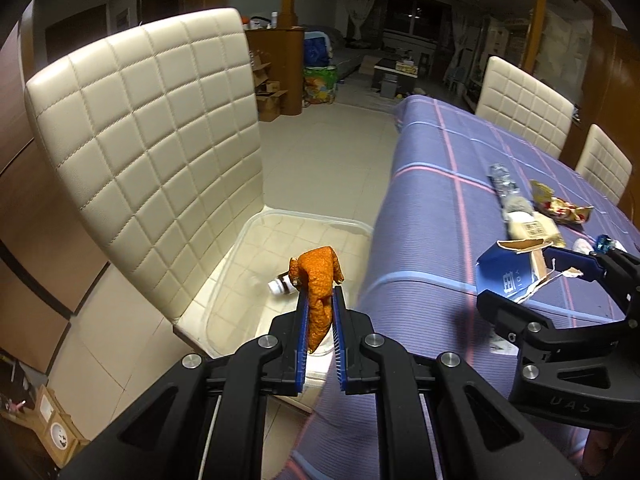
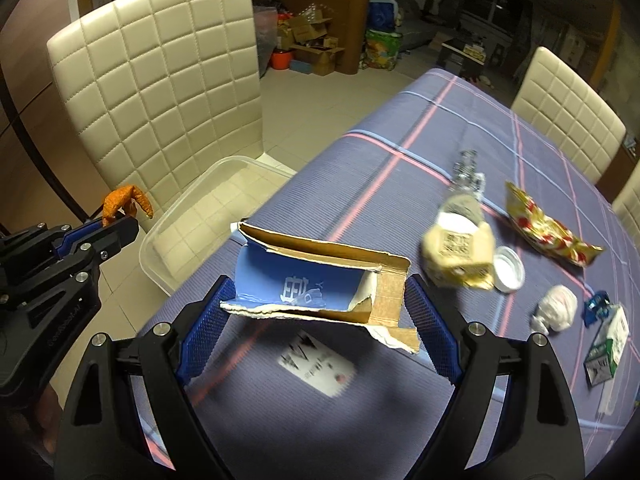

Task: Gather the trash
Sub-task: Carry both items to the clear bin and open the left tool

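Note:
My left gripper [image 1: 320, 296] is shut on a piece of orange peel [image 1: 320, 280] and holds it above a clear plastic bin [image 1: 256, 232] that rests on a cream chair seat. A small white-capped bottle [image 1: 280, 285] lies in the bin. My right gripper [image 2: 316, 292] is shut on a torn blue cardboard box [image 2: 316, 280] and holds it above the purple tablecloth [image 2: 400, 160]. The box also shows in the left wrist view [image 1: 516, 268], and the peel shows in the right wrist view [image 2: 124, 200].
On the table lie a crumpled clear bottle with a tan label [image 2: 460, 236], a white cap [image 2: 508, 268], a red-yellow wrapper [image 2: 548, 224], a tissue ball [image 2: 556, 308], a green-white carton [image 2: 608, 344] and a white card [image 2: 316, 364]. Cream quilted chairs [image 2: 160, 80] stand around.

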{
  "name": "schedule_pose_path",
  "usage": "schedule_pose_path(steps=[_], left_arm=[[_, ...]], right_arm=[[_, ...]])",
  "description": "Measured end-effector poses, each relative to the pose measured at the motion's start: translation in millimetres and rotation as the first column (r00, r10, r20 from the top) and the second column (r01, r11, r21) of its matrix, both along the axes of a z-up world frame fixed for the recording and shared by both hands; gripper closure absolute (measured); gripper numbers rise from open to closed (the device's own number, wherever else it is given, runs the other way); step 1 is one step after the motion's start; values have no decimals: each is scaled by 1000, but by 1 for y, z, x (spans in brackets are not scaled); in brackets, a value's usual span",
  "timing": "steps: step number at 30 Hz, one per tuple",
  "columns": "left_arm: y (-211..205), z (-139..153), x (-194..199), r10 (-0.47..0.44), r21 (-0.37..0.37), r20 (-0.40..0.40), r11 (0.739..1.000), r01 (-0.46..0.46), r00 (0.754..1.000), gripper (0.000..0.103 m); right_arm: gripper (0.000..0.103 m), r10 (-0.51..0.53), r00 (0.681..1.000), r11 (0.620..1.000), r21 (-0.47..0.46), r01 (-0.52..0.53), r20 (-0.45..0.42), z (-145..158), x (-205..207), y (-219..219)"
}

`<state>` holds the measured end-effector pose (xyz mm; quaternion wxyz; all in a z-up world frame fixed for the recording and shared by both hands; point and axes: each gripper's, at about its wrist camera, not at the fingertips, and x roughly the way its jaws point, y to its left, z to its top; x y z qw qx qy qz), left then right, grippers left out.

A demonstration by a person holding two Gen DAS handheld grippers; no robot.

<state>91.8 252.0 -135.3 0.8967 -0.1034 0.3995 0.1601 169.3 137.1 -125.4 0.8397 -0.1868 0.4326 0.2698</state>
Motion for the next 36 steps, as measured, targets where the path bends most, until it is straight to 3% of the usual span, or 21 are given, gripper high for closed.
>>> schedule_pose_path(steps=[12,31,33,35,36], left_arm=[[39,-17,14,72,14,-37,997,-72,997,92],[59,-34,49,80,6,-72,997,-79,994,90],[64,-37,50,91,-13,-80,996,-92,993,76],[67,-36,48,111,-10,-64,994,-112,992,30],[68,-34,45,126,3,-42,992,-126,991,28]], right_arm=[[18,46,999,999,-1,-46,-17,-6,19,39],[18,49,999,999,-5,-49,-11,-13,51,66],[18,47,999,999,-7,-47,-12,-14,53,68],[18,45,999,999,-9,-45,-14,-15,56,69],[18,44,999,999,-10,-44,-16,-16,57,70]])
